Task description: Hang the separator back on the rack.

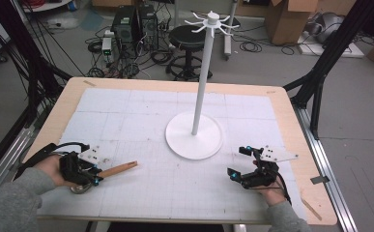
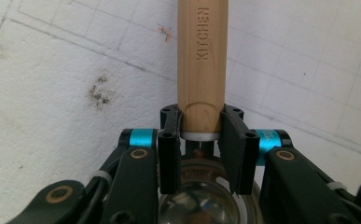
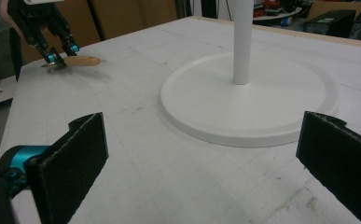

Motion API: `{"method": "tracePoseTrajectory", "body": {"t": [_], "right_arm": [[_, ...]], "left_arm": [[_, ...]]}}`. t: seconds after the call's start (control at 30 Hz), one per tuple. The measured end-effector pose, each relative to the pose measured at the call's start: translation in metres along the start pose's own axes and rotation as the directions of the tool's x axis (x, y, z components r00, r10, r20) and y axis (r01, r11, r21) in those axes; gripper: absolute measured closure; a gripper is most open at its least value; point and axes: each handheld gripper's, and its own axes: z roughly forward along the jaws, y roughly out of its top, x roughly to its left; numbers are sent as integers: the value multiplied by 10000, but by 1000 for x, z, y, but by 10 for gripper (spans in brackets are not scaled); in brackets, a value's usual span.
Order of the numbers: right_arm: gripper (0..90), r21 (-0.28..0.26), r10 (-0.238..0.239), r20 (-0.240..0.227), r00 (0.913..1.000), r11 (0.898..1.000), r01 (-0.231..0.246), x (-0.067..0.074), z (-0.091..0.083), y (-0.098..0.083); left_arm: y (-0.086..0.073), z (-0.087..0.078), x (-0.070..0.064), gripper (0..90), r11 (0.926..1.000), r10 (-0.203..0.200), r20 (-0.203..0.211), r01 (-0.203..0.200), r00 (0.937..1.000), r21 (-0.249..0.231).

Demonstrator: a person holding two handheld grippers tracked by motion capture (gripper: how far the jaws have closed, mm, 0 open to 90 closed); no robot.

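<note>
Wooden-handled metal kitchen utensil point(image 1: 112, 170), near the table's point(image 1: 175, 83) front-left corner, could pivot because the left gripper point(image 2: 201, 135) clamps only its handle's end.

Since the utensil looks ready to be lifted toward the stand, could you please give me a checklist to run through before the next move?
1. Left gripper closed on the wooden handle: ok, both pads press its lower end.
2. Grip centred on the handle: ok in the left gripper view.
3. Metal head free of the mat: cannot tell, it sits under the gripper.
4. Right gripper open and holding nothing: ok.
5. White stand upright, base flat on the mat: ok.
6. Hooks on top free: ok, nothing hangs there.
</note>
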Motion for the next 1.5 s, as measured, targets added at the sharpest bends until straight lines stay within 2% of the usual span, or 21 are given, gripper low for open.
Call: {"method": "tracePoseTrajectory", "body": {"t": [0.13,0.2,0.33,0.4,0.43,0.57,0.63,0.73,0.83,0.87,0.93,1.0,1.07,1.17,1.2,1.23,1.33,1.37,1.43,1.5], "right_arm": [[12,-4,-3,-2,10000,10000,3,0,0,0],[12,-3,-1,-5,10000,10000,1,0,0,0],[12,-24,30,9,10000,10000,-30,0,0,0],[12,-30,17,0,10000,10000,-17,0,0,0],[12,-45,-22,6,10000,10000,22,0,0,0],[12,-39,-14,23,10000,10000,14,-1,-1,0],[12,-66,-31,29,10000,10000,31,0,0,0],[12,-26,-2,46,10000,10000,2,0,-1,0],[12,-43,17,34,10000,10000,-16,0,-1,0],[12,-44,10,34,10000,10000,-10,0,-1,0],[12,-42,-17,31,10000,10000,18,-1,-1,0],[12,-42,21,34,10000,10000,-21,0,-1,0],[12,-63,-21,16,10000,10000,21,0,-1,0],[12,-34,-7,44,10000,10000,7,0,-1,0],[12,-43,18,33,10000,10000,-18,0,-1,0],[12,-34,3,43,10000,10000,-3,0,-1,0],[12,-36,22,35,10000,10000,-22,0,-1,0],[12,-58,35,21,10000,10000,-35,0,-1,0],[12,-48,39,34,10000,10000,-39,0,-1,0],[12,-65,20,22,10000,10000,-20,0,-1,0]], "left_arm": [[0,-2,-1,696,9996,-141,-19,141,9999,-249],[1,-4,-1,696,9996,-73,-56,72,10000,-262],[4,-9,-2,696,9966,-252,-114,242,9996,-784],[6,-10,-4,695,9956,-324,-208,305,9993,-886],[7,-10,-5,695,9957,-205,-243,183,9995,-904],[11,-11,-7,695,9882,-461,-219,423,9987,-1474],[12,-10,-7,695,9827,-719,-204,674,9972,-1725],[13,-11,-5,695,9782,-799,-217,742,9966,-1942],[13,-16,-5,695,9694,-886,-246,805,9958,-2321],[13,-18,-4,696,9636,-969,-271,870,9949,-2526],[13,-20,-3,695,9568,-1097,-294,976,9935,-2738],[12,-21,-4,695,9457,-1375,-403,1191,9897,-3025],[13,-22,-4,695,9443,-1407,-551,1172,9885,-3074],[14,-22,-6,695,9239,-1692,-595,1373,9838,-3572],[14,-22,-6,695,9211,-1724,-607,1391,9831,-3636],[15,-22,-5,695,9132,-1799,-609,1437,9818,-3813],[16,-24,-5,695,8975,-1995,-623,1569,9779,-4121],[16,-24,-4,695,8904,-2034,-593,1594,9773,-4263],[17,-25,-4,695,8724,-2336,-494,1869,9711,-4517],[18,-26,-3,695,8456,-2644,-399,2118,9636,-4901]]}}
